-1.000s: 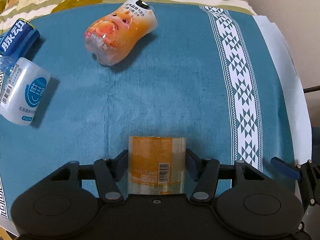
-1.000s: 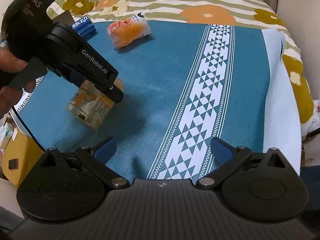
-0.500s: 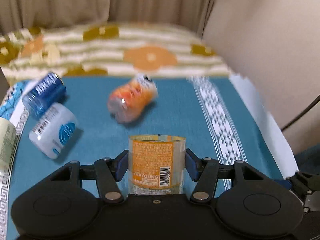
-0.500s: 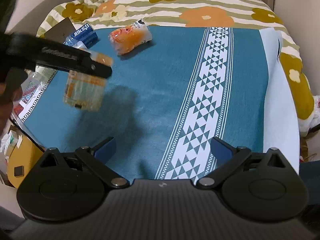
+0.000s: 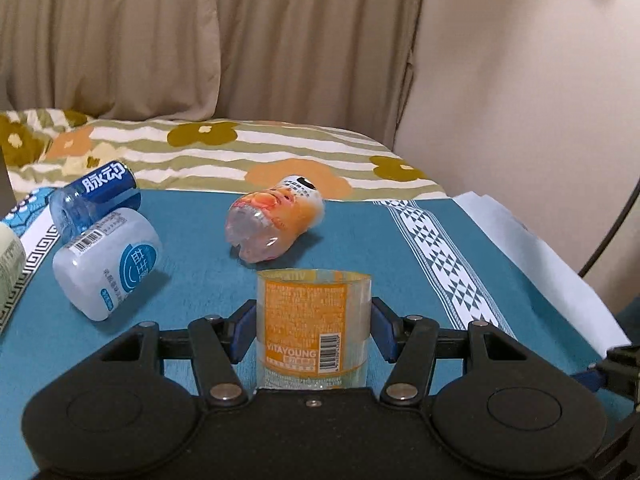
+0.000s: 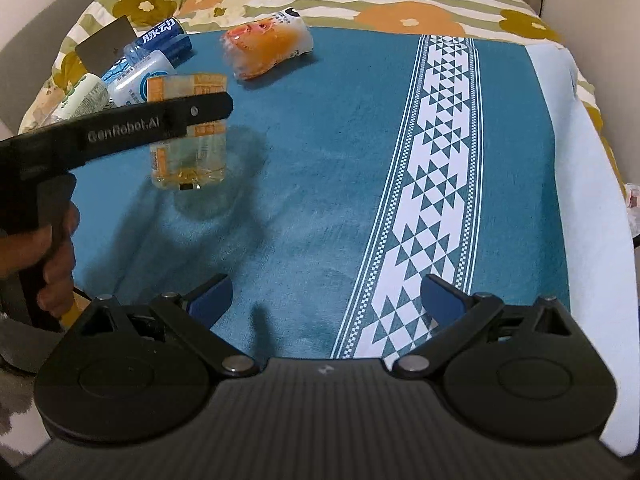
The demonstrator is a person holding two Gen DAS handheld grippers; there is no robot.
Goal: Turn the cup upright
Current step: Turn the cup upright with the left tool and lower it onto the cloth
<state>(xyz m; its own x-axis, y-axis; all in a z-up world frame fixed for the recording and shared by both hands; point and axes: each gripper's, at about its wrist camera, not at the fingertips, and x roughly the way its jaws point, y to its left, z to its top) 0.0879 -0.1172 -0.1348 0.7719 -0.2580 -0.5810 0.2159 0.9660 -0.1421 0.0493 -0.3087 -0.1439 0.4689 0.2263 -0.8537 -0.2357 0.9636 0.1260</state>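
Since a second ago we have swung the cup [image 5: 313, 322] from lying to upright, held above the teal cloth [image 6: 340, 152]. Our left gripper [image 5: 313, 330] clamps its fingers on it; our right gripper [image 6: 326, 296] hangs spread, holding nothing.

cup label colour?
Orange, with white text and a barcode, on the clear cup in the left gripper. Left wrist view shows it best.

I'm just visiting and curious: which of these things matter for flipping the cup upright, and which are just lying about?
In the job:
orange-labelled clear cup
left gripper, shut on it

Lying about:
blue bottle
white bottle
orange cartoon-face bottle
right gripper, open, holding nothing
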